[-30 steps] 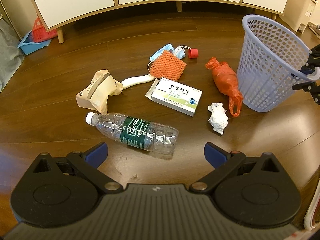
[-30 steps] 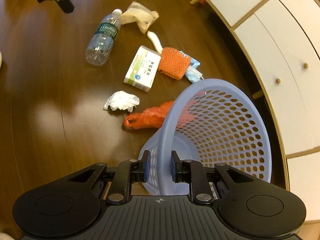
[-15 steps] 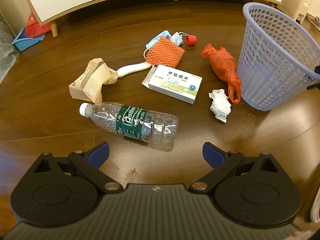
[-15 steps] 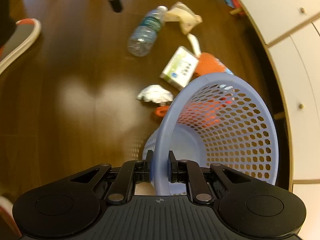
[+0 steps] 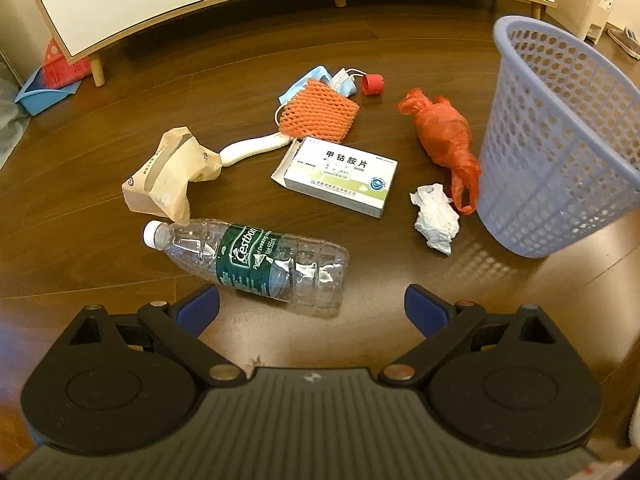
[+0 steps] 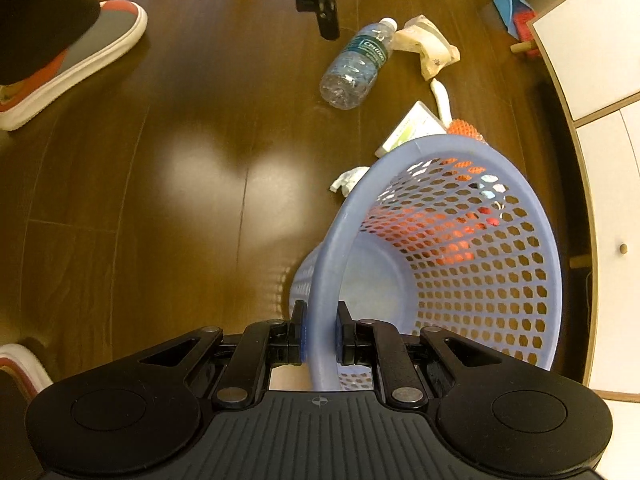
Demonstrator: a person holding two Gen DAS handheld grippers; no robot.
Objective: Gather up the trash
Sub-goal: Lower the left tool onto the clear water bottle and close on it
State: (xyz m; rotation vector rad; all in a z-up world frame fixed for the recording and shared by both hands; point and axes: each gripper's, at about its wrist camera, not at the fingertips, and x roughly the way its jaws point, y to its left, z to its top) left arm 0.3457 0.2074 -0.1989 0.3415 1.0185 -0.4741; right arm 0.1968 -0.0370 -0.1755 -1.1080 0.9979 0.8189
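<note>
A: What's changed?

B: The left gripper [image 5: 312, 304] has dropped closer to the bottle [image 5: 256, 264], jaws spread wide and empty, the bottle lying on the floor just ahead of them.

A: And the right gripper [image 6: 319, 336]?

B: Still clamped on the basket [image 6: 436, 248] rim, basket empty. I'd judge the bottle goes first.

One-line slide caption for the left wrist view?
Open left gripper hovers over a plastic bottle among floor litter, lavender basket at right.
</note>
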